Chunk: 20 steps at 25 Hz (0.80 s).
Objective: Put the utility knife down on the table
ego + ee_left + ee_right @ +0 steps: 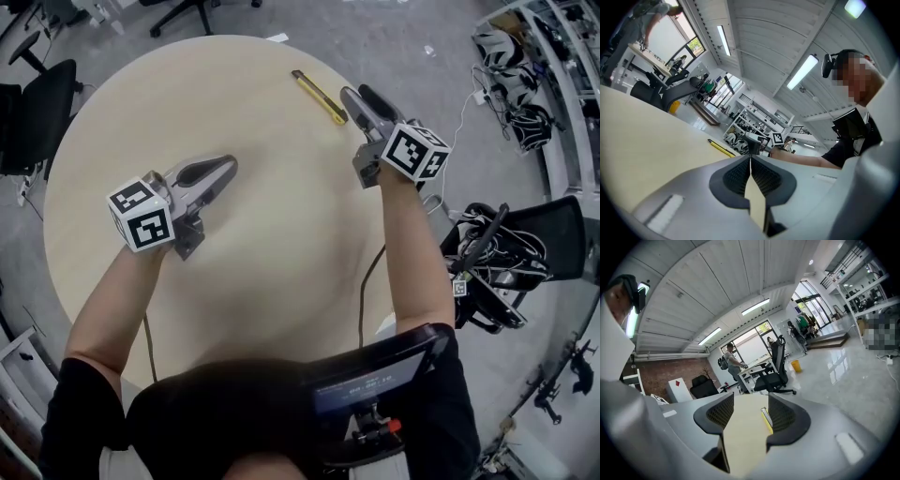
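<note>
The yellow utility knife [319,97] lies flat on the round beige table [281,244], near its far edge. My right gripper [360,97] hovers just right of the knife's near end, open, with nothing between its pads. In the right gripper view the knife [767,420] shows on the tabletop beyond the open right gripper [751,401], by the right pad. My left gripper [228,167] is over the table's left-middle, shut and empty. In the left gripper view the left gripper [750,161] has its pads together; the knife [721,148] and right gripper [757,140] lie ahead.
Black office chairs [37,112] stand at the table's left. A black chair piled with cables [506,253] is at the right, and shelving with helmets [516,84] behind it. Cords [364,291] trail from the grippers across the table's near edge.
</note>
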Each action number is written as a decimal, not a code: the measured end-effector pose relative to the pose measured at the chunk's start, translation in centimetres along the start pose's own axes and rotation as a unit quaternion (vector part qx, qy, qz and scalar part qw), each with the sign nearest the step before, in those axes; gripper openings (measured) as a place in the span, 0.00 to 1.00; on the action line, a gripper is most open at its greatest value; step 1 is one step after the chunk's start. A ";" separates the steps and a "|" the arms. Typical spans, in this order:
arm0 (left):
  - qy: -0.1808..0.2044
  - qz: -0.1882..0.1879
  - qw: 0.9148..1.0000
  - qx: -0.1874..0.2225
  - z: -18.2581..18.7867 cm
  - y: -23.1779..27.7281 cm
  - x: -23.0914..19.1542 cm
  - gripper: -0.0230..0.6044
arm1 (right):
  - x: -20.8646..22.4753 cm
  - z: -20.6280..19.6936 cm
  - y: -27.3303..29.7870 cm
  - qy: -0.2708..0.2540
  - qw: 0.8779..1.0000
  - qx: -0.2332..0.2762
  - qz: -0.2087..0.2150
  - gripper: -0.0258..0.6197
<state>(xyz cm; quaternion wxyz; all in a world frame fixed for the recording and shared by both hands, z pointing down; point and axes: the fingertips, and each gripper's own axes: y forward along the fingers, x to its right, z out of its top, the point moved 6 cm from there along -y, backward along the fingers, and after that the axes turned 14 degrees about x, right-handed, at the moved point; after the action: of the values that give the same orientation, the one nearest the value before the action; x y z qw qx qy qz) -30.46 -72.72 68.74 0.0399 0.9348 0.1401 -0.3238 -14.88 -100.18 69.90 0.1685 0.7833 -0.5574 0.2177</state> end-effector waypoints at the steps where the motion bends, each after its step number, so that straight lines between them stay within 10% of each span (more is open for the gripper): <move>1: 0.003 -0.002 1.000 0.000 0.4 -0.1 0.7 0.05 | -0.7 0.4 -0.8 0.003 1.000 0.005 0.007 0.40; 10: 0.033 -0.026 0.999 0.013 4.4 -3.2 8.4 0.05 | -8.9 5.0 -9.1 -0.003 0.999 0.033 0.035 0.07; 20: 0.076 -0.073 0.993 0.046 9.8 -11.6 19.8 0.04 | -21.7 10.1 -20.8 -0.032 0.997 0.064 0.002 0.06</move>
<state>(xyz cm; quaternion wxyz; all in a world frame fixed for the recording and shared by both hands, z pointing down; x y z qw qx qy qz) -24.74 -58.60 49.06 -0.0378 0.9448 0.1956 -0.2600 0.24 -81.25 49.44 0.0996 0.7978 -0.5491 0.2283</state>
